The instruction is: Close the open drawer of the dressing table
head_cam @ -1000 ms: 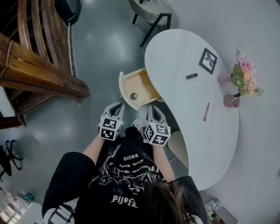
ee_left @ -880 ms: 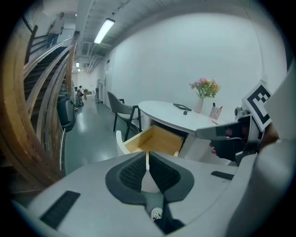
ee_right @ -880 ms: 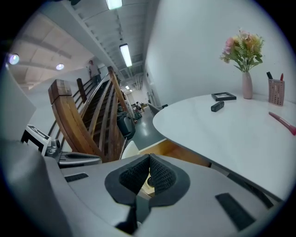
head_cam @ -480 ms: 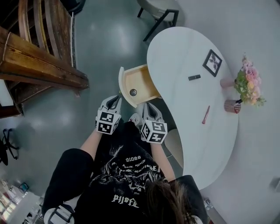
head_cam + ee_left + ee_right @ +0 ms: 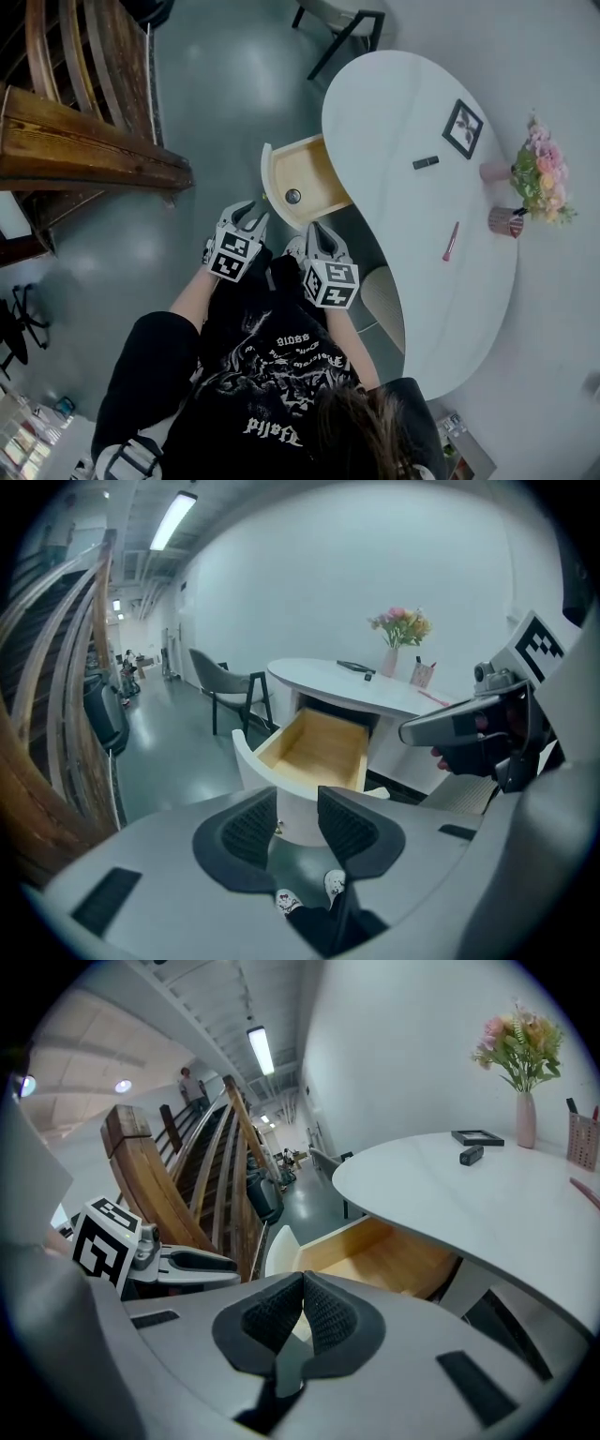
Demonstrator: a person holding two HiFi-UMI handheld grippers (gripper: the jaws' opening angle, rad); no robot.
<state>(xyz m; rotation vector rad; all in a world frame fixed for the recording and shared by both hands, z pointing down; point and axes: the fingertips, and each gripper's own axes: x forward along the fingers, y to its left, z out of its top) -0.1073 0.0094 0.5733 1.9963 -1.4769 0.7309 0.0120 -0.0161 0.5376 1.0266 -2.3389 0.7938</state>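
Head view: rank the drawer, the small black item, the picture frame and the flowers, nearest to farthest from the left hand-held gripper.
1. Drawer, just ahead of the left hand-held gripper, whose jaws have just been opening, empty.
2. Small black item, middle of the table.
3. Picture frame, farther right.
4. Flowers, at the table's right edge.

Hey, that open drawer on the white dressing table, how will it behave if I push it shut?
The drawer looks like a rigid wooden box, so it should slide rather than flex. Its inside appears nearly bare, so it is probably light. The white front is curved and smooth; an off-centre push might slip sideways.
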